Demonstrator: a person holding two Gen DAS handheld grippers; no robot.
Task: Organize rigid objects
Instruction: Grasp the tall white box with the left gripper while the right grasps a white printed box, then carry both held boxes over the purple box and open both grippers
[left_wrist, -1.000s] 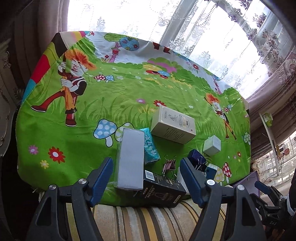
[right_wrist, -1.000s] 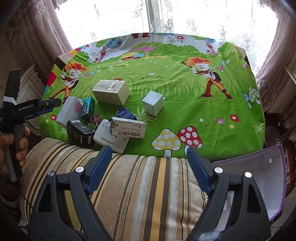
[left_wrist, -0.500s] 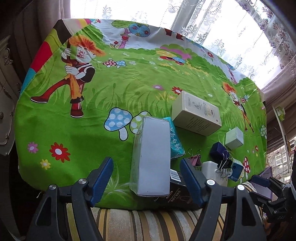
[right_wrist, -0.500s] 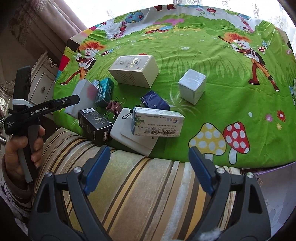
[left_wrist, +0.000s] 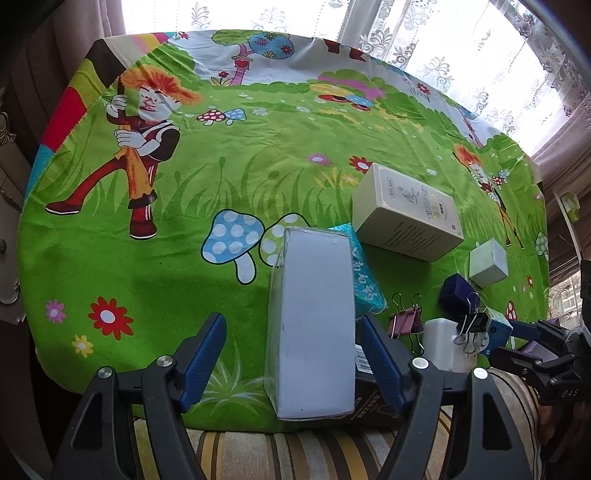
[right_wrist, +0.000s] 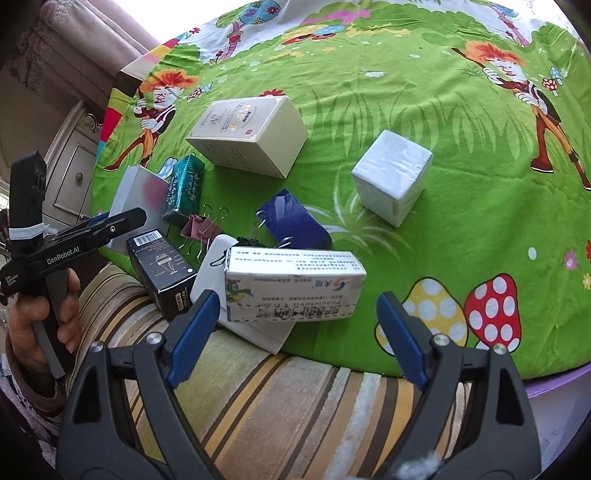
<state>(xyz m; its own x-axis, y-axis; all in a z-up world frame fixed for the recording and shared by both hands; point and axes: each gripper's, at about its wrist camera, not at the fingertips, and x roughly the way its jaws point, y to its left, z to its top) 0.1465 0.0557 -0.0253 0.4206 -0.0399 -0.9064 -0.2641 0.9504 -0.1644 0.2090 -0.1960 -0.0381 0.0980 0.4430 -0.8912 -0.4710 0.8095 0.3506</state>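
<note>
Left gripper (right_wrist: 122, 221) handle reads "GenRobot.AI", perhaps.

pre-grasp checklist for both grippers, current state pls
1. left gripper open: ok.
2. Tall white box between its fingers, pads not pressing: ok.
3. Teal packet leans against that box, may shift: not ok.
4. right gripper open, empty: ok.
5. Printed medicine box just ahead of it, lying on a flat white box: ok.
6. Binder clips clear of both grasps: cannot tell.
</note>
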